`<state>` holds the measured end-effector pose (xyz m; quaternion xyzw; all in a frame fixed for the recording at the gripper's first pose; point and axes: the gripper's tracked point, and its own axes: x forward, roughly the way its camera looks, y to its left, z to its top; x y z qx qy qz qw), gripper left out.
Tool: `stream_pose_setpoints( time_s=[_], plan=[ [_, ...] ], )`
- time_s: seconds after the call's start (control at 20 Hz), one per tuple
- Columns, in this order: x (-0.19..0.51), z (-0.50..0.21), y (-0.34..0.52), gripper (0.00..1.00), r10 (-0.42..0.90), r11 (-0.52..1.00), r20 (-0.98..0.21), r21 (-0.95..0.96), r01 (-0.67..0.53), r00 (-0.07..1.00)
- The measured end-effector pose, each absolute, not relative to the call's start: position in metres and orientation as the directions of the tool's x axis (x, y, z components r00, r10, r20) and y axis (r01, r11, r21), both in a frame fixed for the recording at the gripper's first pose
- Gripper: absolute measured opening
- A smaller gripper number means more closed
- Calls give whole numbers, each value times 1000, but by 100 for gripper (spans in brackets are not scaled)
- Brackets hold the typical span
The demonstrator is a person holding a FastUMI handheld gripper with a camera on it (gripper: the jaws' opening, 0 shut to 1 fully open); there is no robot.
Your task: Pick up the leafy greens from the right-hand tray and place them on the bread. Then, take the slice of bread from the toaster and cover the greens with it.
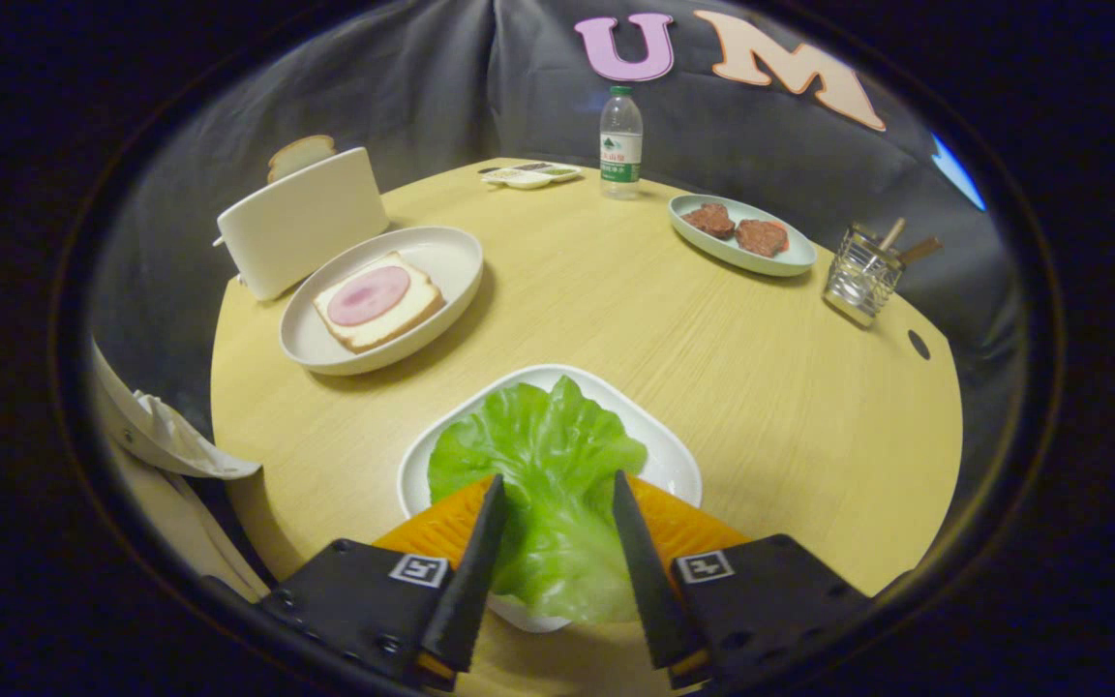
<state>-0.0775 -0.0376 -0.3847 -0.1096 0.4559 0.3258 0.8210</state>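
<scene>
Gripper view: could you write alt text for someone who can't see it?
The gripper has its two fingers open around a lettuce leaf on a white tray. Beyond, on a round table, sit a plate of bread and a toaster.

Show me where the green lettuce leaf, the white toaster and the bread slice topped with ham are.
Green lettuce leaf [543,465], gripper view: middle of the leaf, between the open fingers.
White toaster [301,225], gripper view: its broad side face.
Bread slice topped with pink ham [407,312], gripper view: bare bread beside the ham.
</scene>
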Motion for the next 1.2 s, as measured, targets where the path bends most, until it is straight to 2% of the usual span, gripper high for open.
stream_pose_setpoints(
  time_s=[0.2,0.25,0.3,0.7,1.2],
  plan=[
    [-75,-384,-37,28,416,770,-826,97,-630,380],
    [-68,-380,-41,18,389,780,-816,45,-624,428],
    [-66,-378,-40,9,390,776,-814,39,-629,430],
    [-68,-347,-18,8,417,758,-790,29,-652,449],
    [-61,-283,31,9,434,773,-732,1,-635,526]
  ],
)
